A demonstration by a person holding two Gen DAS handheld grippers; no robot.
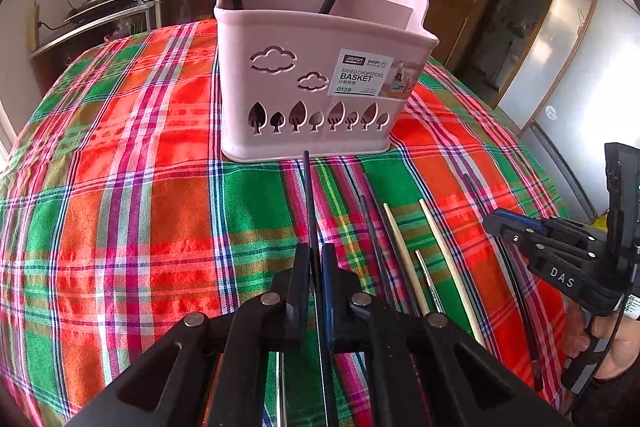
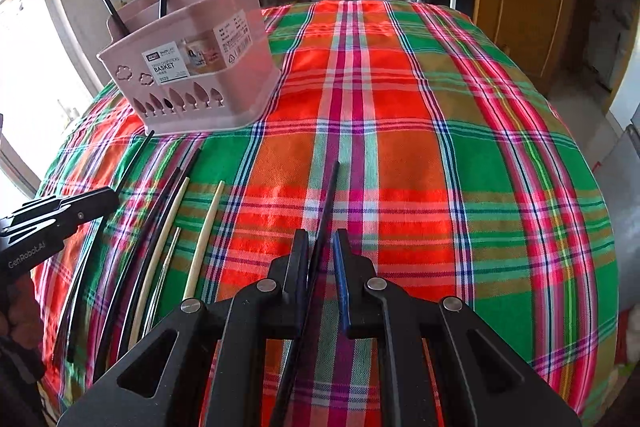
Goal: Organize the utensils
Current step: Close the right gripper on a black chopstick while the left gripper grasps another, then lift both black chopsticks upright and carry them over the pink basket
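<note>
1. The left gripper (image 1: 316, 267) is clamped on a thin black chopstick (image 1: 307, 187) — its long axis runs toward 12 o'clock, tip just short of the pink basket (image 1: 320, 83), which stands dead ahead with two black sticks already in it.
2. Loose chopsticks (image 1: 404, 255) — pale and dark — lie on the plaid cloth (image 1: 120, 187) at 2 o'clock, between the two grippers.
3. The right gripper (image 2: 322, 255) is closed on another black chopstick (image 2: 330, 195); from it the basket sits at 10 o'clock, farther off, nothing between.
</note>
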